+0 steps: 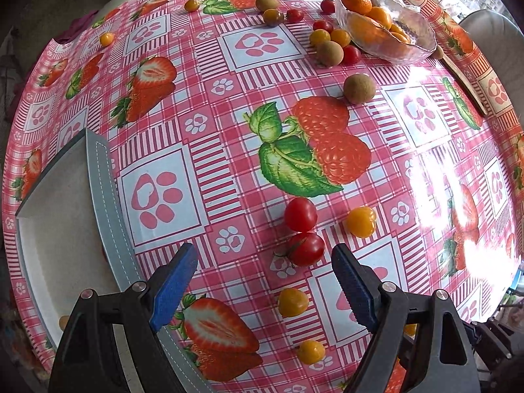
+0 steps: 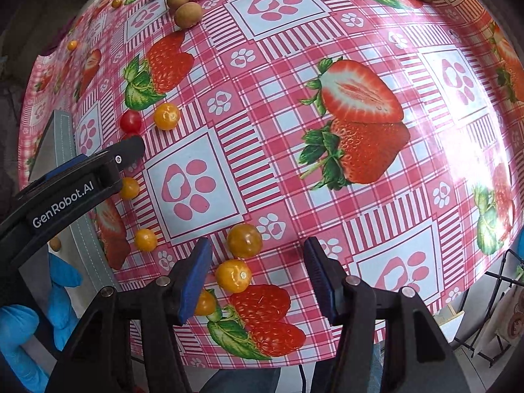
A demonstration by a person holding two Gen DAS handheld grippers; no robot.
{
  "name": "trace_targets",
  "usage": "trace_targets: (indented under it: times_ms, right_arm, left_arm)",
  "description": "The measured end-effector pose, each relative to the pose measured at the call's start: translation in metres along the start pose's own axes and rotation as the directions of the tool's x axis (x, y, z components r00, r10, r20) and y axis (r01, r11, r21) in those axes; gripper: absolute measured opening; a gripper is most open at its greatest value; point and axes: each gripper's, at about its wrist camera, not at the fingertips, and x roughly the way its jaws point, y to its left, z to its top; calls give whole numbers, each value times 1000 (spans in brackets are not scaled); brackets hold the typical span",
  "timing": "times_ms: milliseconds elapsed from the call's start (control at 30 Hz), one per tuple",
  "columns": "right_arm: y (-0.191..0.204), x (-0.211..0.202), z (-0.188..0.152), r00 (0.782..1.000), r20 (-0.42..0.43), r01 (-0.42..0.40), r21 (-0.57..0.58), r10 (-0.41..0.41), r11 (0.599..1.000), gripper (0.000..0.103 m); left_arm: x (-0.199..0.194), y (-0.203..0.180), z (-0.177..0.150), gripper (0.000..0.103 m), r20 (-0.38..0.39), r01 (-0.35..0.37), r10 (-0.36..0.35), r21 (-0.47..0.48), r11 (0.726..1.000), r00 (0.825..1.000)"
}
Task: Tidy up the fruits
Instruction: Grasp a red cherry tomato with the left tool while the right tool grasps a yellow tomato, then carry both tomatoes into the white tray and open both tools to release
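Left gripper [image 1: 264,280] wide, empty — red tomato [image 1: 306,249] just ahead of its fingers. Right gripper [image 2: 258,280] wide too — yellow tomato [image 2: 233,275] between the tips, untouched.

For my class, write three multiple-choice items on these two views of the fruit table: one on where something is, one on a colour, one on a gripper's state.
1. Where does the glass bowl stand in the left wrist view?
A. near edge, beside the tray
B. far side of the table
C. between the fingers

2. What colour is the fruit nearest the right gripper in its own view?
A. yellow-orange
B. green
C. purple

3. How is the left gripper?
A. shut on a tomato
B. shut, empty
C. open

Answers:
1 B, the bowl sits far up the table, holding oranges.
2 A, its skin is yellow-orange.
3 C, the blue pads stand wide apart, holding nothing.
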Motion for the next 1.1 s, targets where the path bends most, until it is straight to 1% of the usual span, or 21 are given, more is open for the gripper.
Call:
trace_targets:
  times_ms: [100,133,167,200,267,300,333,367,400,433,467,533,600,700,800,933,1100]
  right_arm:
    - [6,1,-2,1000,7,25,-12,-24,1000,58]
    - [8,2,-3,999,9,35,-19,-35,999,55]
    - [12,3,-3,999,10,51,-27,-51,998,52]
    - [17,5,-3,997,12,71,-38,-71,997,50]
    - [25,6,-5,994,21,105,-64,-104,992,37]
    - [28,6,-6,995,23,102,-72,-100,992,35]
    - [31,6,-6,995,24,102,-78,-100,992,29]
    - [34,6,-6,995,27,103,-83,-101,991,24]
    - [38,6,-6,994,30,106,-89,-104,990,24]
    - [40,6,-5,994,31,105,-92,-103,990,24]
    - [42,6,-5,995,29,93,-88,-91,992,23]
    - [38,5,-3,998,27,50,-63,-48,997,23]
    - [35,1,-2,999,34,22,-40,-20,999,23]
    - [31,-5,-1,999,45,-13,-20,14,1000,24]
    - [26,-11,0,998,50,-24,-13,25,1000,24]
    - [13,-13,12,998,49,-37,6,36,999,24]
    - [10,-17,19,997,57,-44,10,43,999,24]
  left_arm:
    - [1,-3,1,85,-9,-6,6,-8,1000,1000]
    - [2,-4,1,82,-12,-6,6,-14,1000,1000]
    - [3,-5,0,73,-18,-7,7,-18,1000,1000]
    - [6,-6,0,70,-28,-7,6,-22,1000,1000]
    - [10,-5,1,69,-32,-4,3,-39,999,999]
    - [12,-3,-1,67,-30,2,-3,-45,999,1000]
    - [13,-3,-1,60,-27,15,-17,-50,999,999]
    - [13,-3,-2,51,-21,23,-24,-49,999,999]
    - [12,-5,-2,45,-14,23,-23,-39,999,1000]
    - [12,-6,-2,32,-7,29,-29,-30,999,1000]
    - [11,-6,-3,26,-6,33,-33,-25,999,999]
    - [10,-5,-3,26,-7,51,-52,-38,998,999]
    - [6,3,-4,26,-9,78,-79,-68,995,997]
    - [-1,11,-10,26,5,97,-96,-85,992,995]
    - [-10,18,-16,26,22,106,-105,-82,991,994]
    - [-24,26,-25,26,41,118,-115,-77,990,992]
    - [-42,36,-34,26,60,131,-126,-82,988,990]
